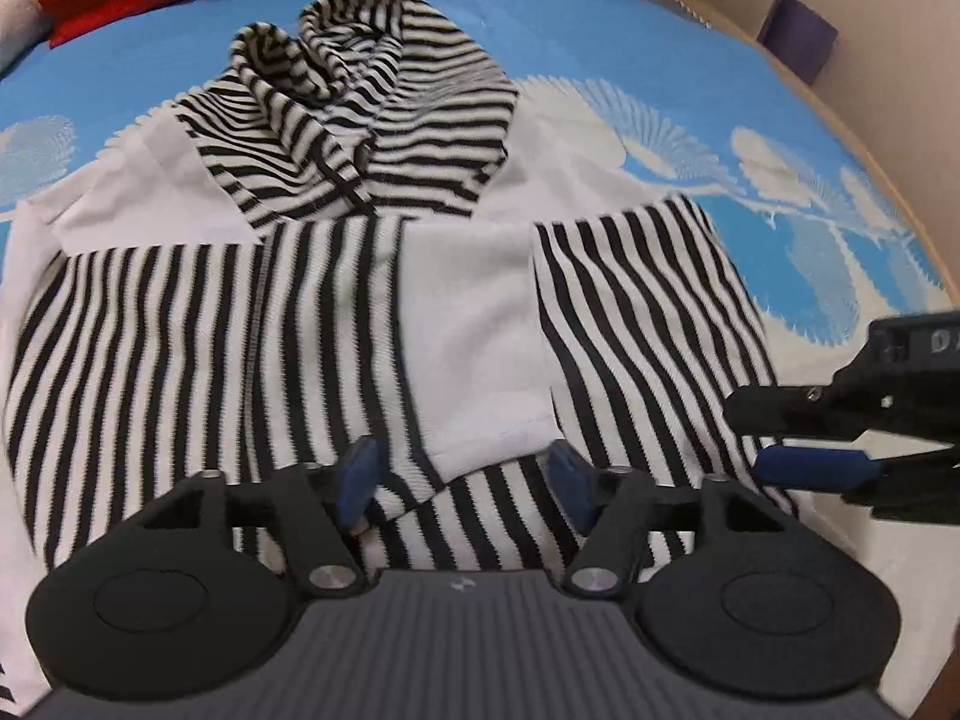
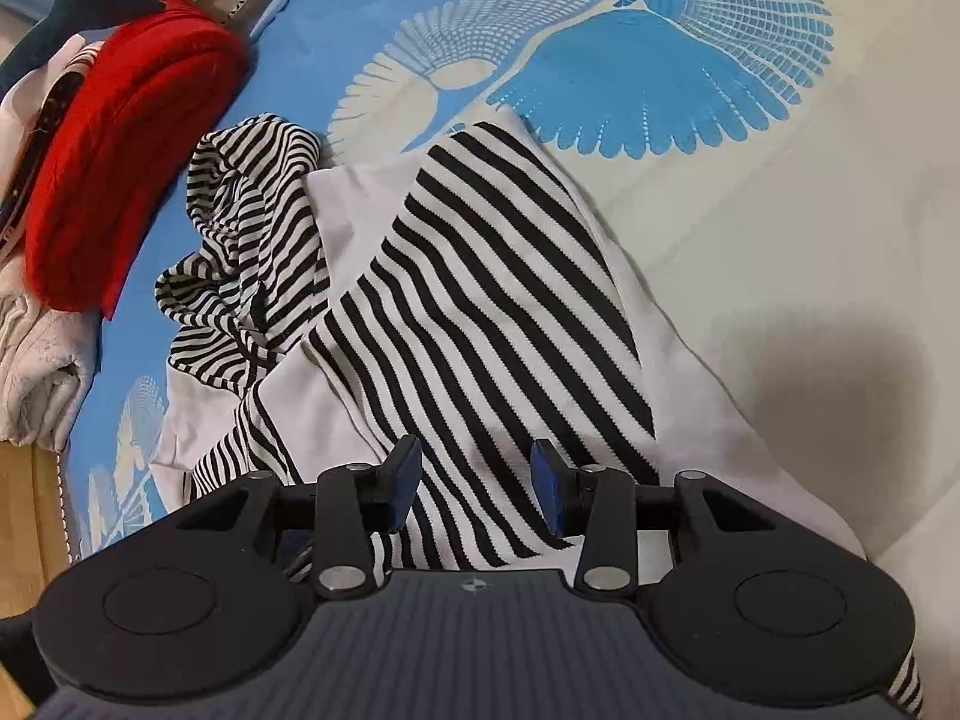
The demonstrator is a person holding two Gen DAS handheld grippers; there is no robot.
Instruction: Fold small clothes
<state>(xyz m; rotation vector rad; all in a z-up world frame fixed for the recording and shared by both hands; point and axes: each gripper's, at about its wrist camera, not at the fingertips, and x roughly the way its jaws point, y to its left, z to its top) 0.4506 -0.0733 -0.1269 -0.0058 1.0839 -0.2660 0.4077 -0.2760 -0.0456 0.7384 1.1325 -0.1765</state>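
Garment: striped hoodie (image 1: 336, 312), black and white with plain white panels, lying flat on the bed cover (image 1: 600, 30); hood bunched toward the cover's far edge, hem at the near edge beneath both tools.
Sleeves: already laid inward over the body, as far as the left wrist view shows; one white cuff (image 1: 474, 324) rests on the chest.
Left gripper (image 1: 465, 483): jaws spread wide, pads hanging just above the hem, nothing pinched between them.
Right gripper (image 2: 477, 489): jaws partly spread over the striped hem near the garment's right side; whether the pads touch the cloth cannot be told, but no fabric is gathered between them.
Other items: red knit (image 2: 120, 138) and pale folded laundry (image 2: 36, 372) at the far left corner of the cover, well apart from the hoodie.
Step in hand (judged): seize the hem at two points to fold the bottom up toward the hood.
Handling advice: lower each tool until one pad slides under all layers; pinch both sides level; lift together and carry evenly so the sleeves stay tucked.
Risk: thick knit may slip or only the top layer be caught.
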